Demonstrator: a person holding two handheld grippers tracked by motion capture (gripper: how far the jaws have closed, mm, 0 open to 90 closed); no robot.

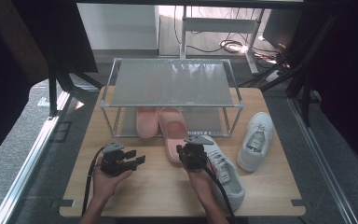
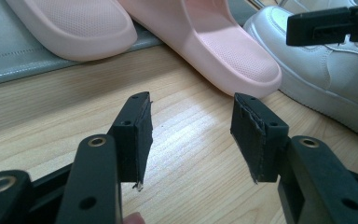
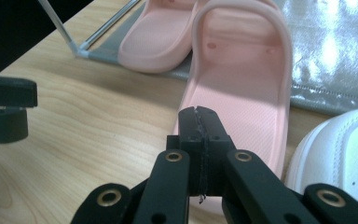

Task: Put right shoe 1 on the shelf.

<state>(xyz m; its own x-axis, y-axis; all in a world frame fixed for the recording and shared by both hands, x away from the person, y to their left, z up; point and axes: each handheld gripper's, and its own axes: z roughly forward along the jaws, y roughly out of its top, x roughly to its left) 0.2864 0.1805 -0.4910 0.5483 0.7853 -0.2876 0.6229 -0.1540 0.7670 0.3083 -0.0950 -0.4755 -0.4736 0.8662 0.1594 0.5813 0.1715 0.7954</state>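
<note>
Light wood table (image 1: 149,186) in a dim room, dark floor around, a desk with cables at the back. Metal two-tier shoe rack (image 1: 172,83) stands on the far half of the table. One pink slipper (image 1: 146,122) sits on the rack's lower shelf; the second pink slipper (image 1: 172,133) lies half off it, toe on the shelf, heel out on the wood toward the person. White sneaker (image 1: 223,173) lies just right of that heel, another white sneaker (image 1: 256,140) farther right, near the rack's right leg.

Right gripper (image 3: 199,122) is clenched, pads pressed together with nothing between them, tips right at the heel edge of the second pink slipper; whether they touch it I can't tell. Left gripper (image 2: 190,135) is released, jaws wide apart and empty, hovering low over bare wood, pointed at the slipper's side, short of it.

Step in hand looks like nudging the stray slipper fully onto the lower shelf beside its mate. To do it well: keep the clenched tips low and centred on the heel, push straight along the sole so it doesn't swivel into the near sneaker, stop once the heel clears the shelf edge. Left gripper could steady the side if it yaws
</note>
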